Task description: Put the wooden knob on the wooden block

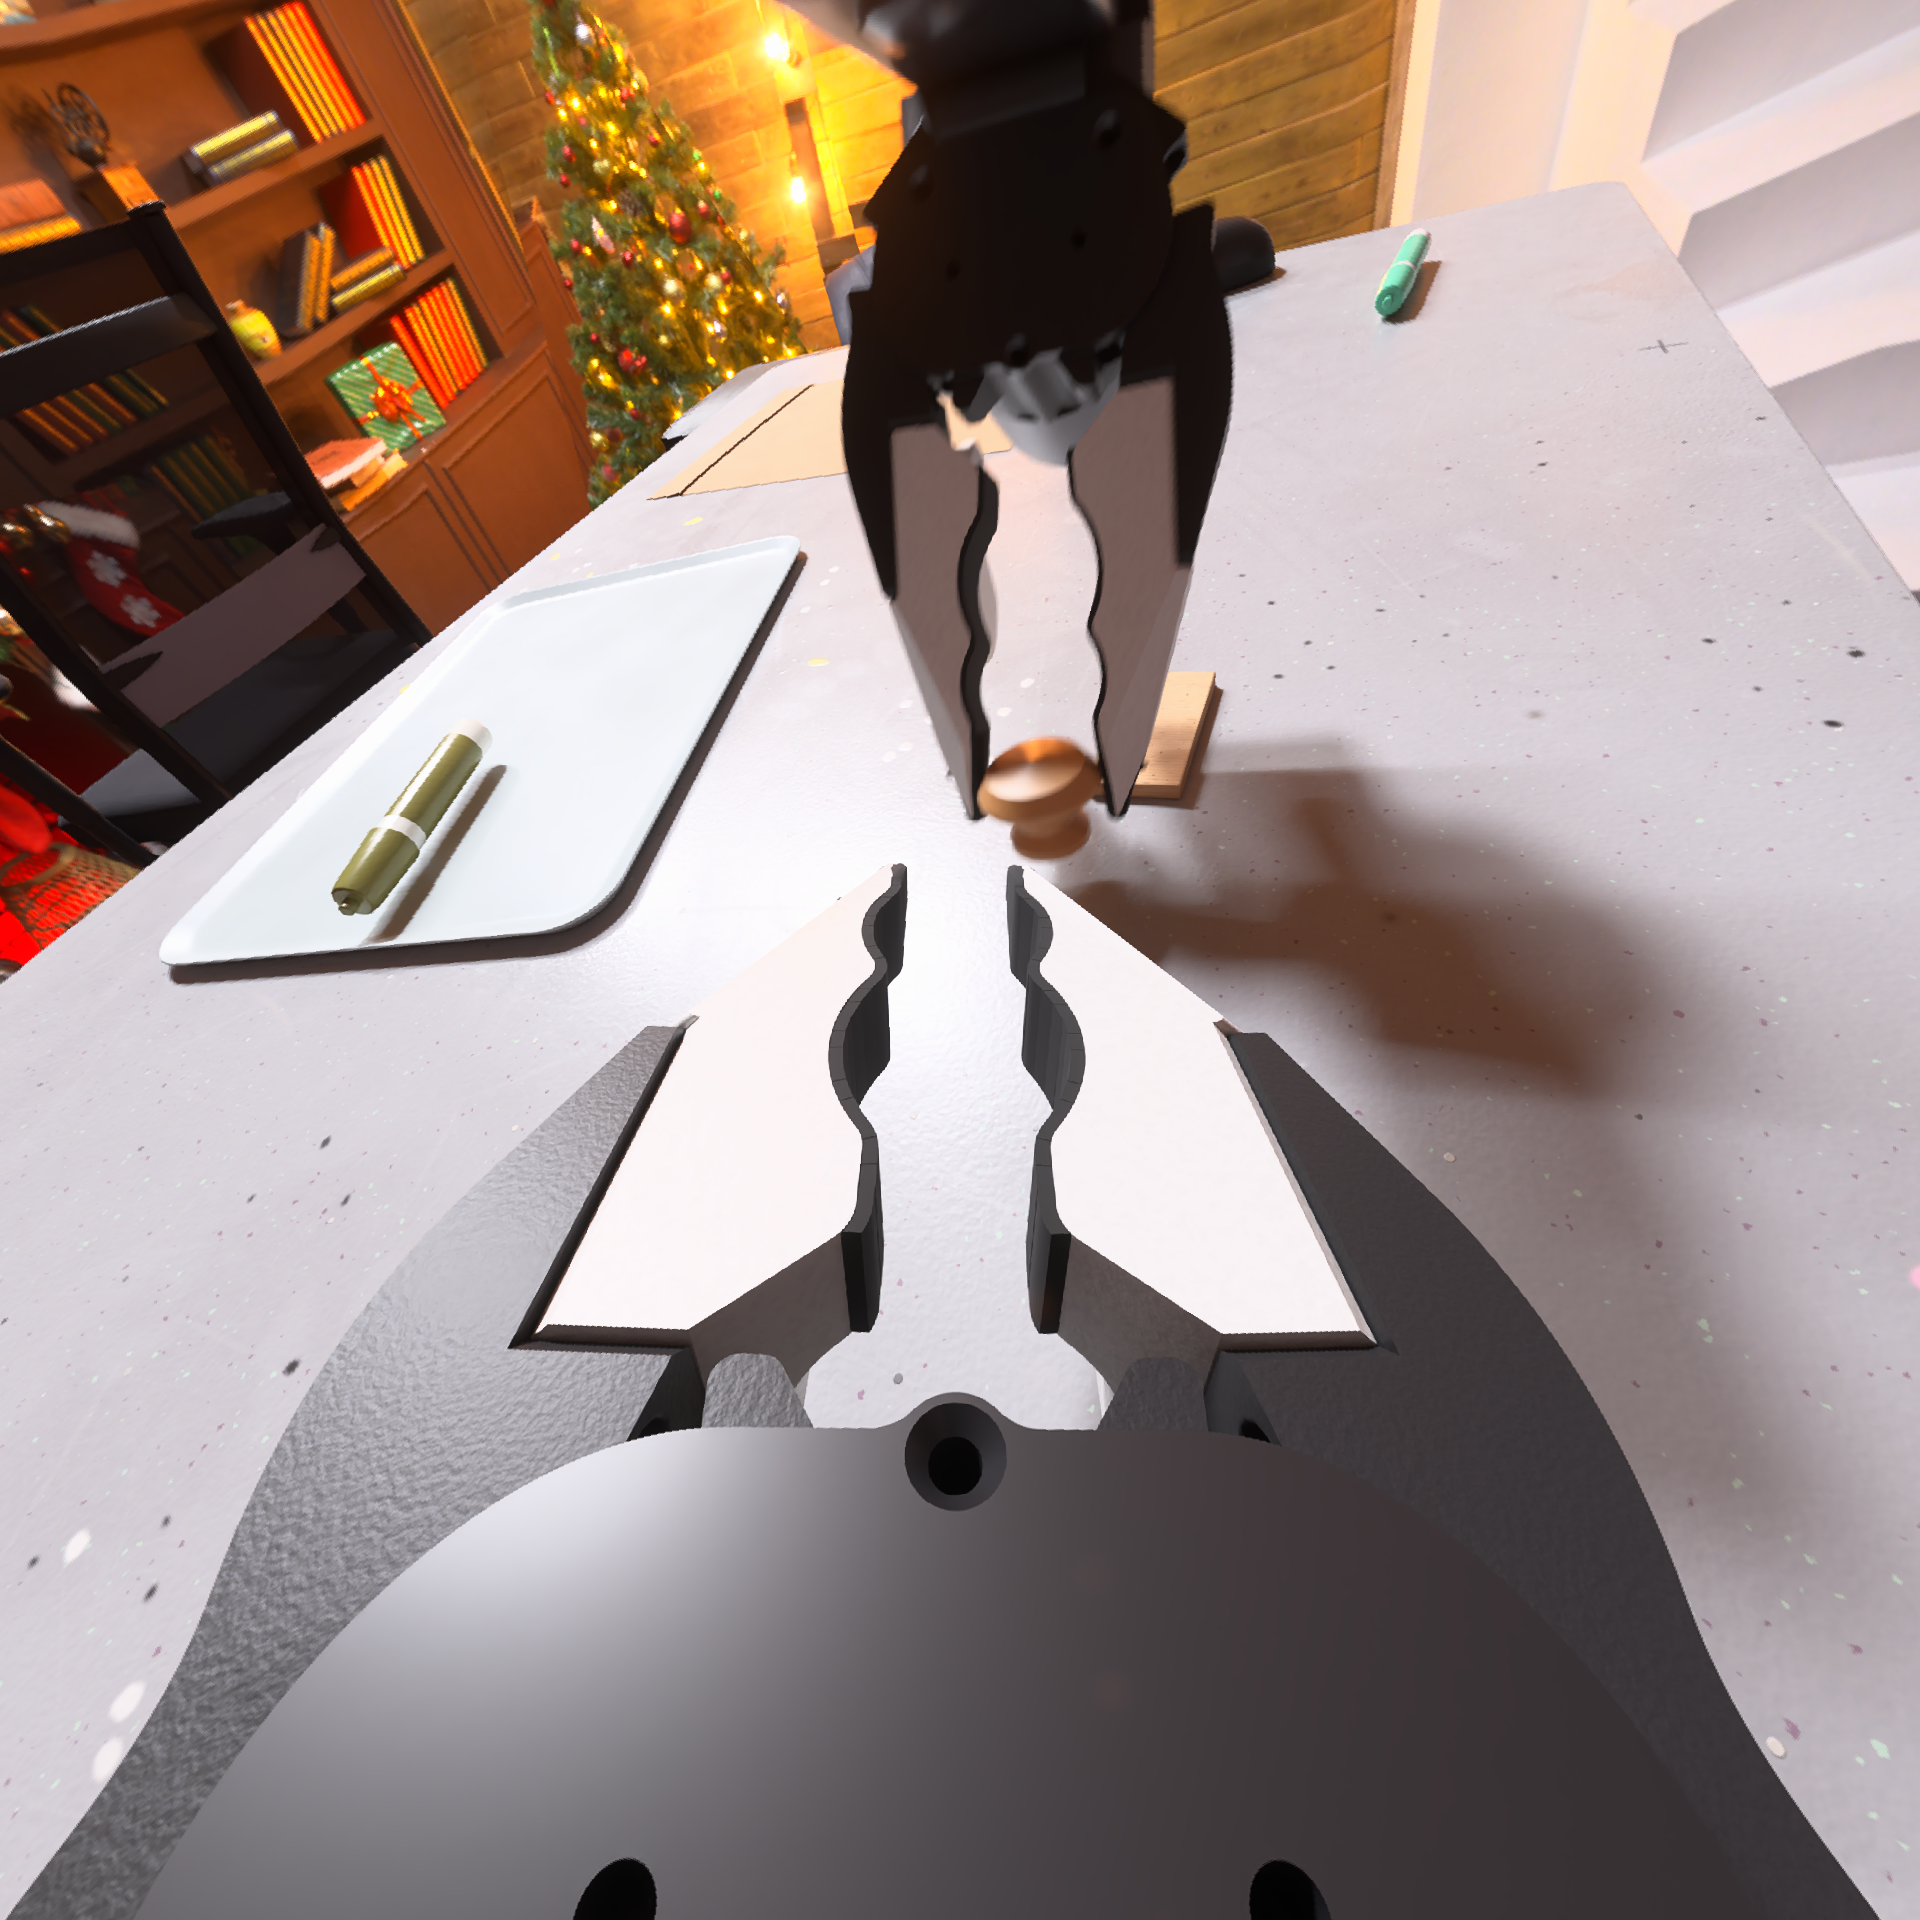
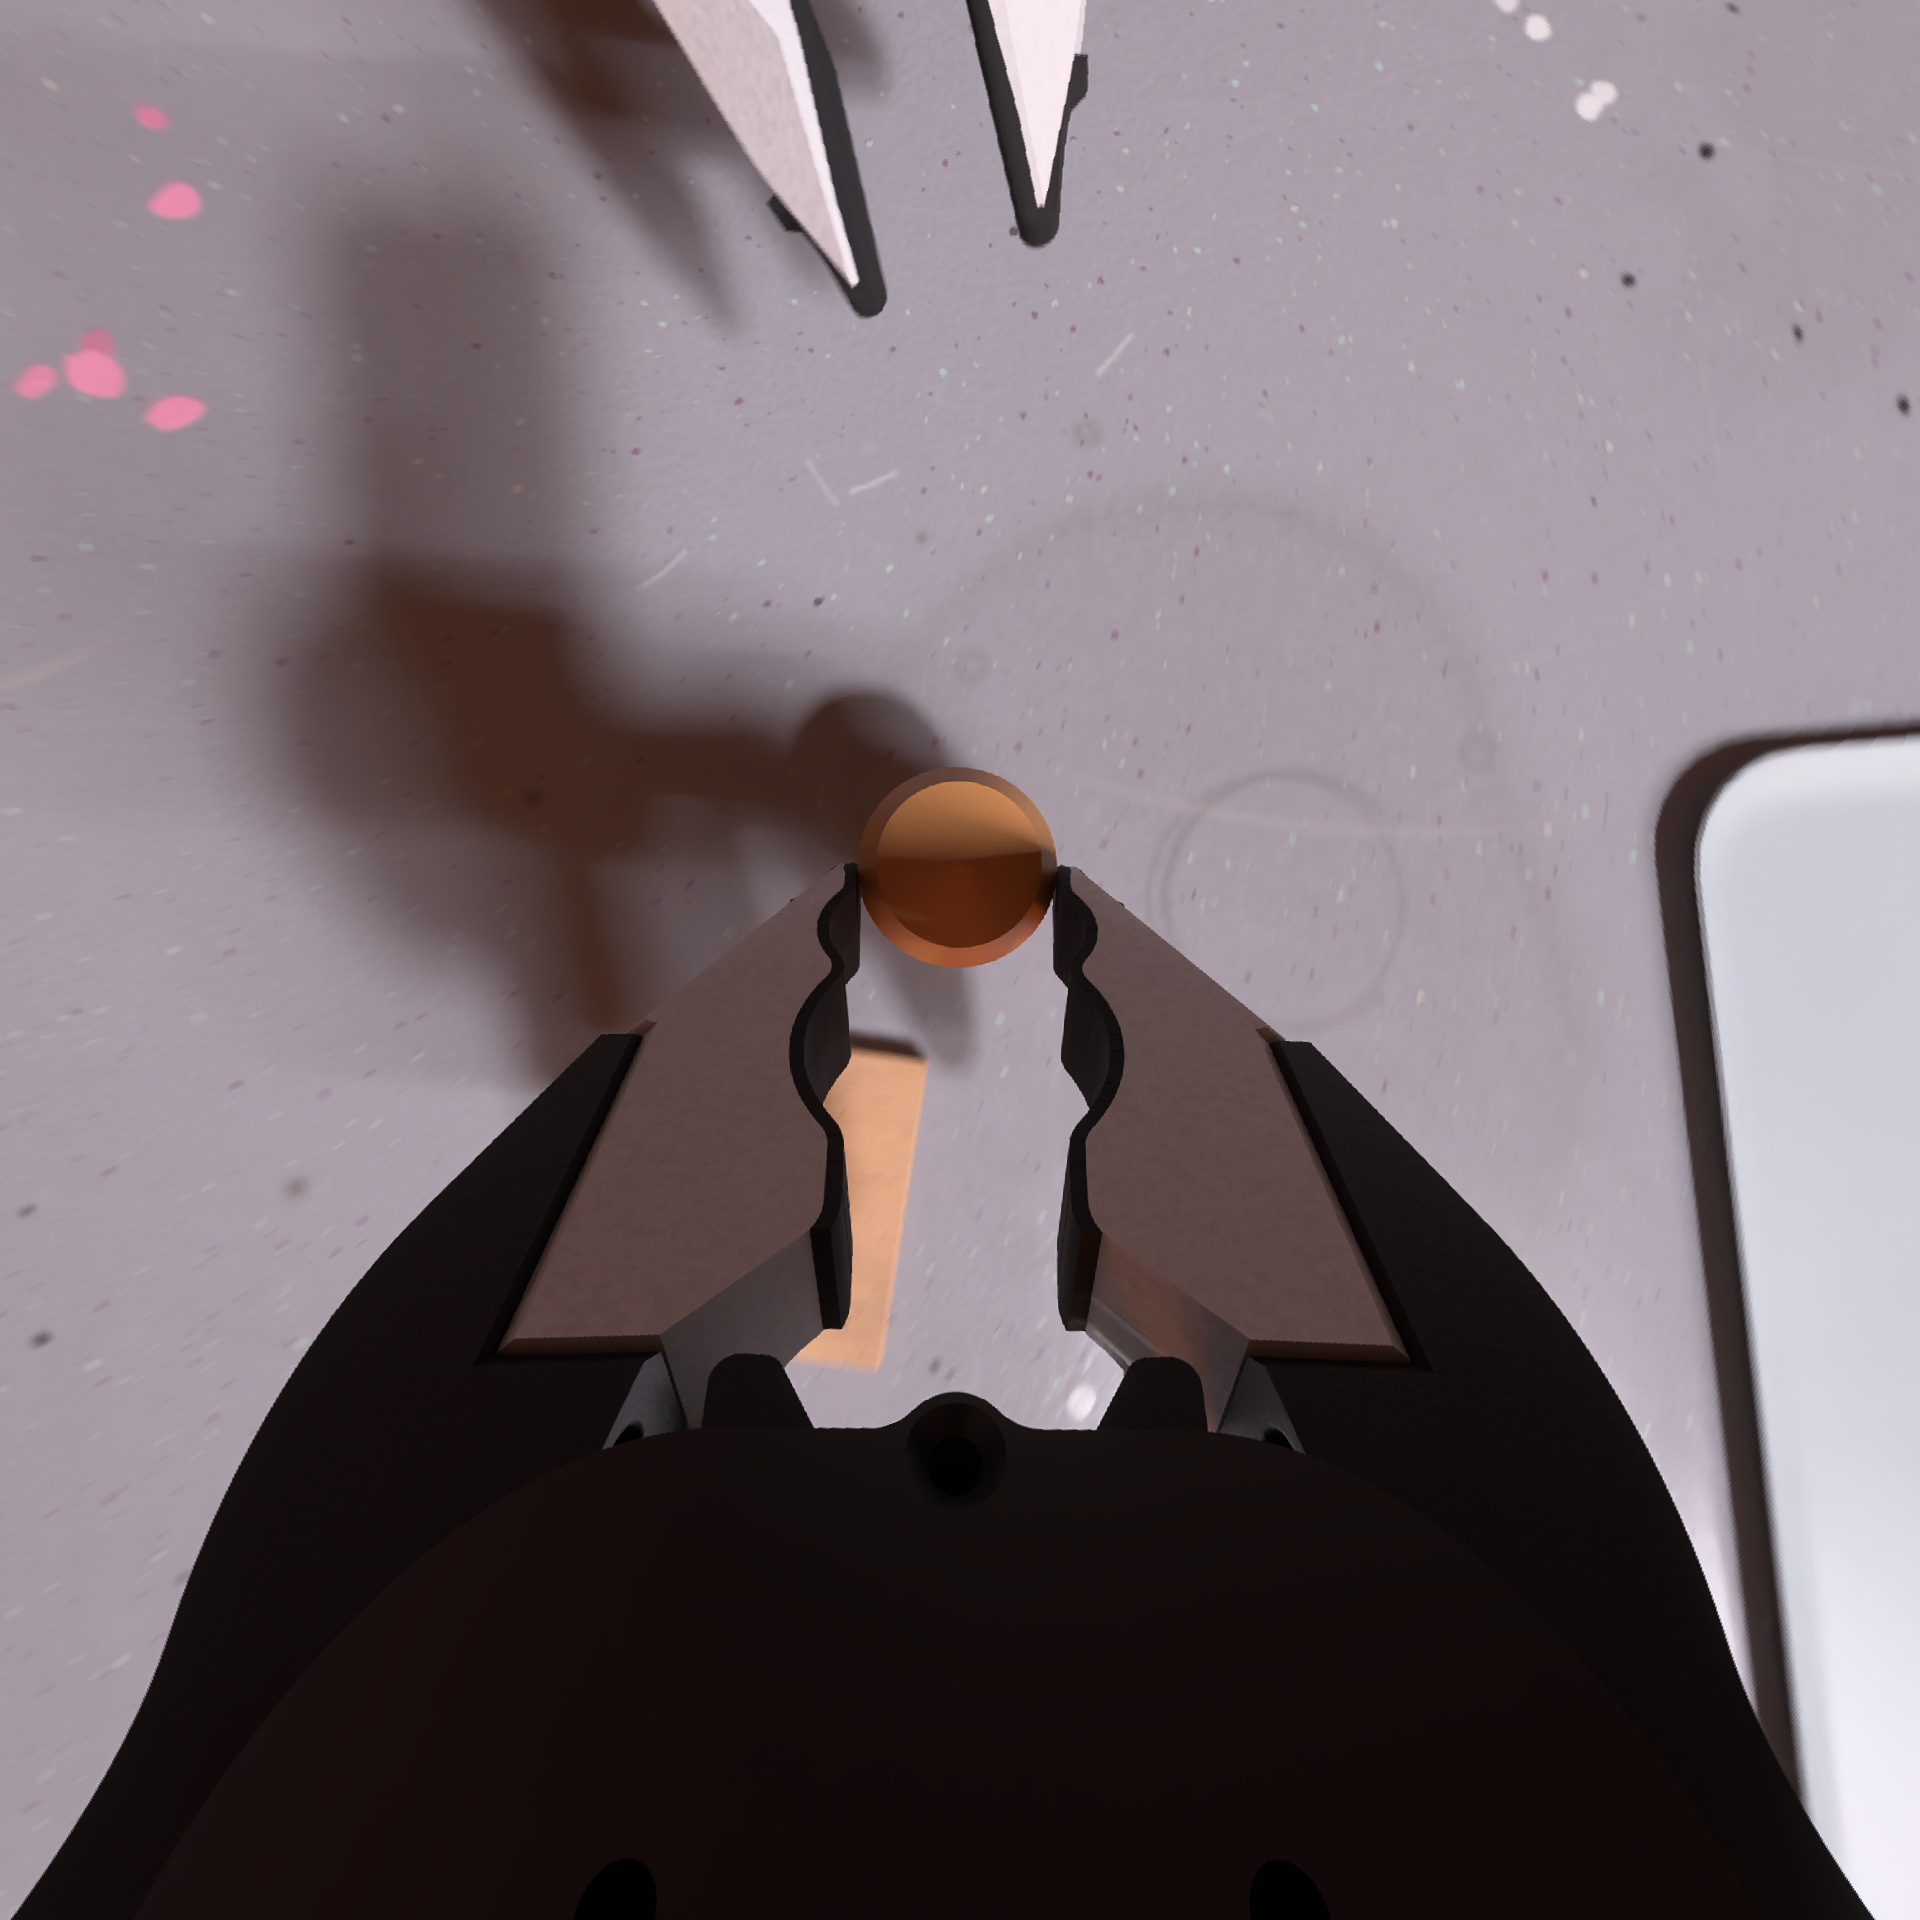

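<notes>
Tray [image 1: 582,665] with olive marker [image 1: 410,821] left of knob-holding right claw [image 1: 1044,812].

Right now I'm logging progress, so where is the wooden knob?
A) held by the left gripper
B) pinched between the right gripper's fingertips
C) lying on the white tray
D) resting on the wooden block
B: the right gripper pinches the wooden knob at its fingertips, beside the wooden block.
</notes>
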Tool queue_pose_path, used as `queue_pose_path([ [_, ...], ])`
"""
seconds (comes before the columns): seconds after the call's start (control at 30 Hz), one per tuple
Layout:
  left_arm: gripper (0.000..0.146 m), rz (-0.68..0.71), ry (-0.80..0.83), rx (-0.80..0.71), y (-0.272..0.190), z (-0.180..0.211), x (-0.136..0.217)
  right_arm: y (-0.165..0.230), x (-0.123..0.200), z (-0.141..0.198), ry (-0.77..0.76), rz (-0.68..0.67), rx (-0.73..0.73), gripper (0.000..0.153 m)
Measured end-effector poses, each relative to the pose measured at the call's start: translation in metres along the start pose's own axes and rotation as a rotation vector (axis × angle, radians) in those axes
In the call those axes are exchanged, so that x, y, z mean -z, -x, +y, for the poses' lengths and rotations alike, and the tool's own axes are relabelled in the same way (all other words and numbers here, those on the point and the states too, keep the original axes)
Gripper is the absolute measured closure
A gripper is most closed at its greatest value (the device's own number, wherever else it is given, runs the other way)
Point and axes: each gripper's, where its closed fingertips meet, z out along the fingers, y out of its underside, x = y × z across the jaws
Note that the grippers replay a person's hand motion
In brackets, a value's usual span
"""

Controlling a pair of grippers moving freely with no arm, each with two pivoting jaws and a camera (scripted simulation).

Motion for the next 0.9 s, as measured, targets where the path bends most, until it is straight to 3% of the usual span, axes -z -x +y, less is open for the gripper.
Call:
queue_pose_path([
  [0.17, 0.127, 0.001, 0.009, -0.009, -0.001, 0.001, -0.002, 0.015, 0.031, 0.024, -0.036, 0.077, -0.089, 0.116],
  [0.33, 0.127, 0.001, 0.02, -0.012, -0.002, 0.002, -0.004, 0.025, 0.027, 0.052, -0.017, 0.109, -0.163, 0.116],
  [0.9, 0.127, 0.0, 0.032, -0.001, -0.001, 0.004, -0.006, 0.023, 0.025, 0.051, -0.015, 0.15, -0.1, 0.116],
])
